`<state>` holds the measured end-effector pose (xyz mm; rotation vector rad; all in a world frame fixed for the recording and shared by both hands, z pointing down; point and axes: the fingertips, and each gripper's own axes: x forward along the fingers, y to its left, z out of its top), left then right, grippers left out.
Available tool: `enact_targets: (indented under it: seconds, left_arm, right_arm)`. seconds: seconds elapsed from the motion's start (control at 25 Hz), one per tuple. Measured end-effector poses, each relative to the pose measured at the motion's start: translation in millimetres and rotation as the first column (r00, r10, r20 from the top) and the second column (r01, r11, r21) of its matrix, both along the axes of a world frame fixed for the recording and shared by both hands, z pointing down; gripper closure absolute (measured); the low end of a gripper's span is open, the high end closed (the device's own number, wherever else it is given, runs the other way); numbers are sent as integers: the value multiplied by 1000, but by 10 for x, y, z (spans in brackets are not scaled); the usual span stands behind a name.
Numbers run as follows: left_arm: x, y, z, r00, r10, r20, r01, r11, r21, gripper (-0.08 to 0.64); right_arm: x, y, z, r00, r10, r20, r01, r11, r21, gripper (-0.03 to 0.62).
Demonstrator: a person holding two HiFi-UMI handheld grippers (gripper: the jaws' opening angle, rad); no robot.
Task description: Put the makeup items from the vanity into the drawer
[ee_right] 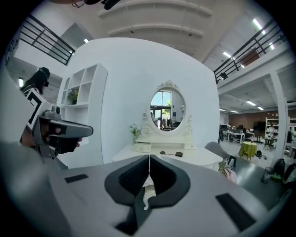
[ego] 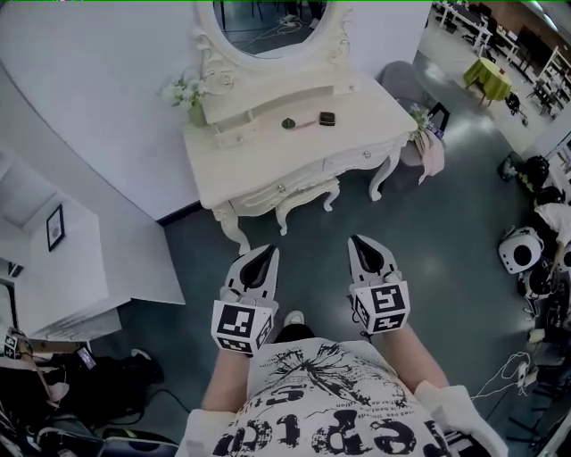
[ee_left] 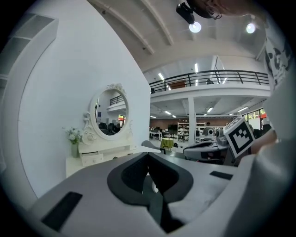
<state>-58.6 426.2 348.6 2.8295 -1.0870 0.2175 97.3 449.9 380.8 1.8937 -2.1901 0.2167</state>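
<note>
Both tongs shut and empty, held well short of the cream bench where the makeup lies.
The left tongs [ego: 266, 254] and right tongs [ego: 359, 241] hang side by side over the grey-green floor [ego: 428, 232], each with its jaws pressed together on nothing. The makeup sits in a short row towards the back edge of the bench [ego: 268, 165], right of its middle and just in front of the raised drawer shelf [ego: 259, 94]: a dark round compact [ego: 290, 123], a thin pink stick [ego: 309, 124] and a dark square case [ego: 327, 119]. An oval mirror [ego: 272, 22] rises behind, and a vase of pale flowers [ego: 189, 96] stands at the back left corner. A matching stool [ego: 303, 201] is tucked under the front edge. A curved white wall [ego: 98, 89] backs the bench, and a table with a yellow-green cloth [ego: 486, 78] stands far off to the right.
</note>
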Motion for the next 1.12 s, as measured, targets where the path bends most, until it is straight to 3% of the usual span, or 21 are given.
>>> enact_targets:
  seconds: [0.4, 0.68, 1.12]
  left_arm:
    - [-212, -1187, 101, 1000, -13, -4, 13, 998, -56, 540]
    - [129, -1839, 282, 999, -37, 21, 38, 997, -74, 540]
    - [848, -3321, 319, 976, -217, 29, 218, 973, -76, 540]
  right_arm:
    - [-148, -1205, 84, 998, 13, 57, -8, 997, -72, 574]
    - [78, -2014, 288, 997, -59, 46, 64, 993, -97, 574]
    - [875, -3773, 328, 965, -263, -4, 260, 957, -130, 574]
